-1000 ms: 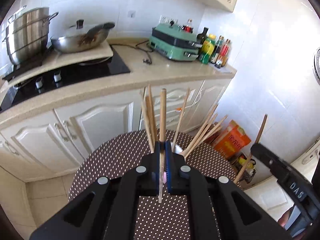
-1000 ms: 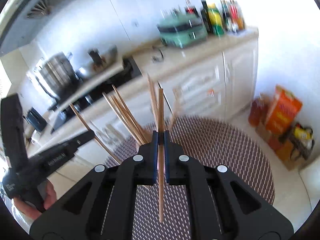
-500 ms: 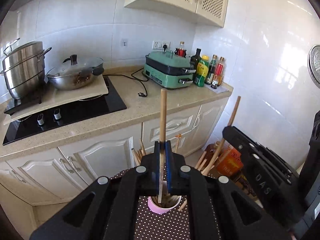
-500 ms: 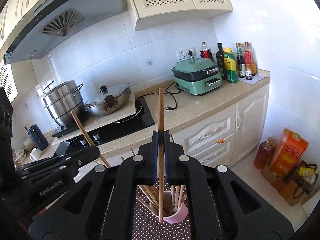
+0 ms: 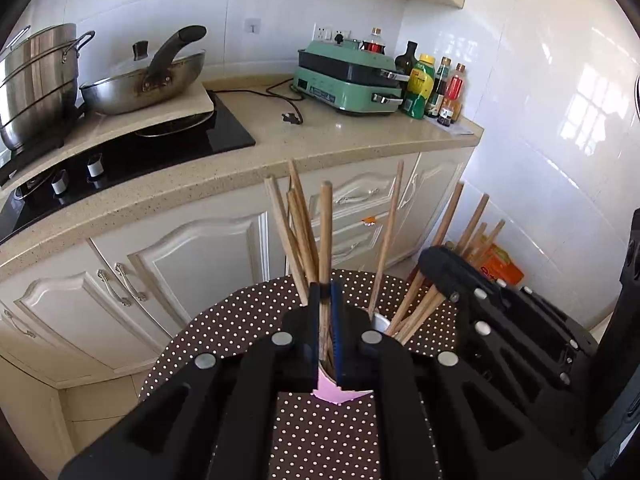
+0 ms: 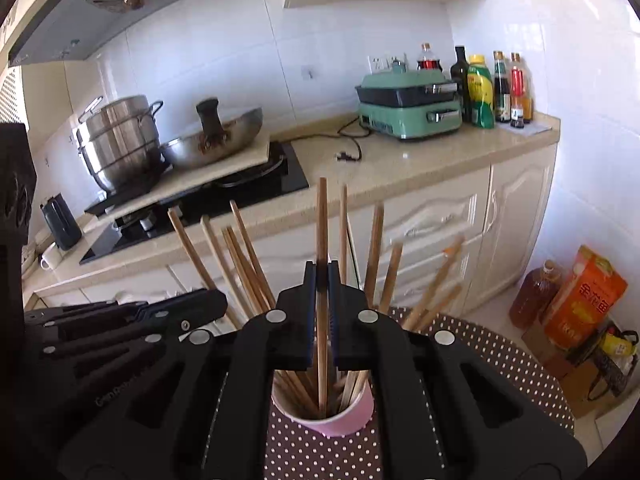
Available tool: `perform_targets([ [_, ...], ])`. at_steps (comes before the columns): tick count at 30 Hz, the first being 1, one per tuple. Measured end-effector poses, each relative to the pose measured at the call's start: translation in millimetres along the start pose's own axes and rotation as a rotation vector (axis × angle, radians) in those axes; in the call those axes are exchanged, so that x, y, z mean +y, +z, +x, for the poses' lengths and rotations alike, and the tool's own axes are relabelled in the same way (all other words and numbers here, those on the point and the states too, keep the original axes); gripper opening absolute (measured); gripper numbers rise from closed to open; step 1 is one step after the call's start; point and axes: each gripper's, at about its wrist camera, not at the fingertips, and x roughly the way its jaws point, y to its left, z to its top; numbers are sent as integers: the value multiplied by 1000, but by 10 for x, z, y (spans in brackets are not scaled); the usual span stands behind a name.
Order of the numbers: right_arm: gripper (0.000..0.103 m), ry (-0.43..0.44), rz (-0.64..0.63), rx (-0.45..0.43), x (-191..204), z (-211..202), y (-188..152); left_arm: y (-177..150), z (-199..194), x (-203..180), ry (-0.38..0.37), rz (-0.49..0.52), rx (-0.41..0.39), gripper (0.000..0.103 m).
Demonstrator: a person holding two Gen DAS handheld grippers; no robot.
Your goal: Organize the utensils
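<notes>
Chopsticks fan out of a pink cup (image 6: 332, 416) on the dotted worktop (image 6: 500, 356). Left tongs (image 5: 327, 312) clench one chopstick (image 5: 325, 232) upright, lower end over the cup; right tongs (image 6: 321, 300) pinch another (image 6: 321, 220), tip inside the rim, likely for a straight drop.

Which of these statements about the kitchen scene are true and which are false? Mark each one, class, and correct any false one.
1. The right tool is shut on a chopstick whose lower end is inside the pink cup. True.
2. The left tool is open and holds nothing. False: it is shut on a chopstick.
3. The cup stands on a dotted brown table. True.
4. The cup holds only spoons. False: it holds wooden chopsticks.
5. A green cooker sits on the counter beside bottles. True.
</notes>
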Motion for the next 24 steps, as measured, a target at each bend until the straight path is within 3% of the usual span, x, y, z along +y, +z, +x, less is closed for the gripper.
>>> perform_targets([
  [7,7,36,25,97,-36,-44,-2,-46,-34,2,20,3,-12,7],
  [8,8,50,38,114,-54,-69,12,-44,-56,11,18,-4,-9,12],
  [9,8,57,47,128,-62,-89,26,-42,-85,16,18,-11,-7,24],
  [14,14,48,76,181,-100,-325,75,-55,-347,1,51,-13,-37,36],
  [15,21,43,76,183,-99,-370,88,-57,-405,-4,56,-13,-41,37],
  [17,56,22,73,189,-94,-509,127,-49,-536,-15,55,-12,-46,37],
  [18,67,14,68,172,-83,-613,151,-39,-602,-26,54,-11,-51,37],
  [24,67,22,35,106,69,-1287,354,-4,-1253,-110,80,13,-125,48],
])
